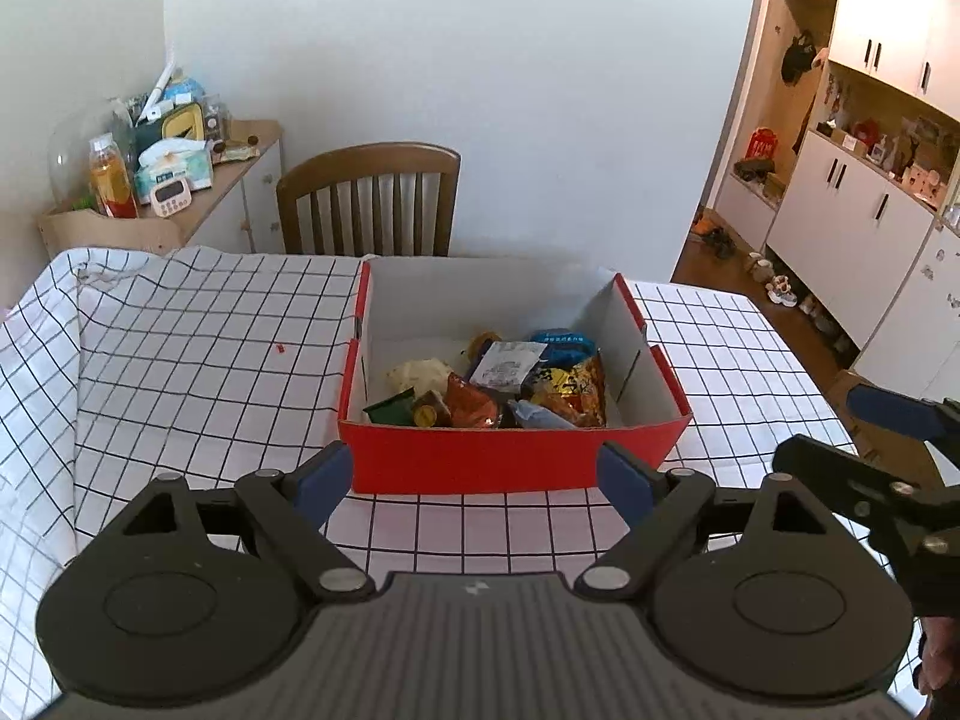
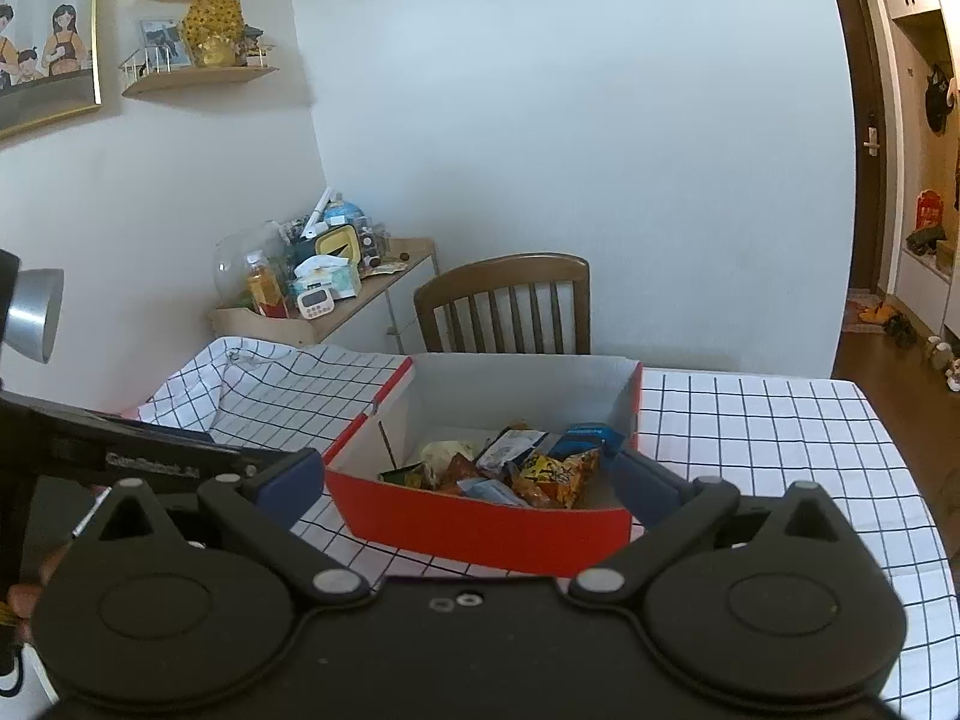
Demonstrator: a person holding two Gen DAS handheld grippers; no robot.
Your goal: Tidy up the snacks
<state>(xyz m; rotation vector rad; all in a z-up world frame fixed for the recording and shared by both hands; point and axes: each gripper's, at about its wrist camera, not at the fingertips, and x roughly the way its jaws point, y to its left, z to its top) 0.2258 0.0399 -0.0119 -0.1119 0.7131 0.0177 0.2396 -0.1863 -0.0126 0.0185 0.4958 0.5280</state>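
Here, both claws gape wide over the checked tablecloth (image 1: pixel 180 360), chair (image 1: pixel 369 198) behind.

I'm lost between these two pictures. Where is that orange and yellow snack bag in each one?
Left wrist view: the orange and yellow snack bag lies inside the red box, toward its right near corner.
Right wrist view: the same bag lies right of center, against the box's near wall.
Shared landmark: the wooden chair behind the box.
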